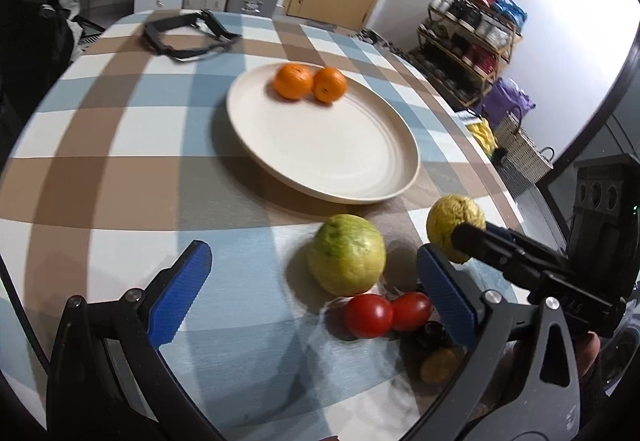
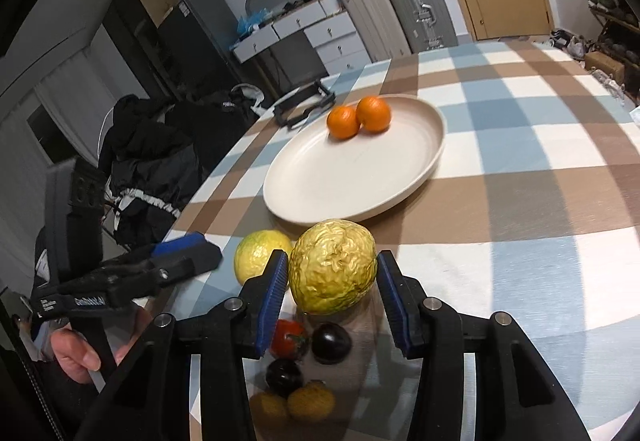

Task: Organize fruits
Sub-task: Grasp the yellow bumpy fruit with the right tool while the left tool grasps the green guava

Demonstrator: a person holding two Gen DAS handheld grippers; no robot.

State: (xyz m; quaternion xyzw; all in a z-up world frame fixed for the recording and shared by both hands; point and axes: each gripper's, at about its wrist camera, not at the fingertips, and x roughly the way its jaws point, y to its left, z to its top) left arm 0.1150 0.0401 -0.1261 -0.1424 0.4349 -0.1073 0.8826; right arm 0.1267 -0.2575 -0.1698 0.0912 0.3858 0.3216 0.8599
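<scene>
Right gripper (image 2: 332, 291) hides part of tomato (image 2: 289, 337).

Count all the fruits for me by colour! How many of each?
Orange: 2, on the plate
Yellow-green, big: 2
Red: 2
Dark purple: 2
Small yellow: 2
Total: 10
</scene>
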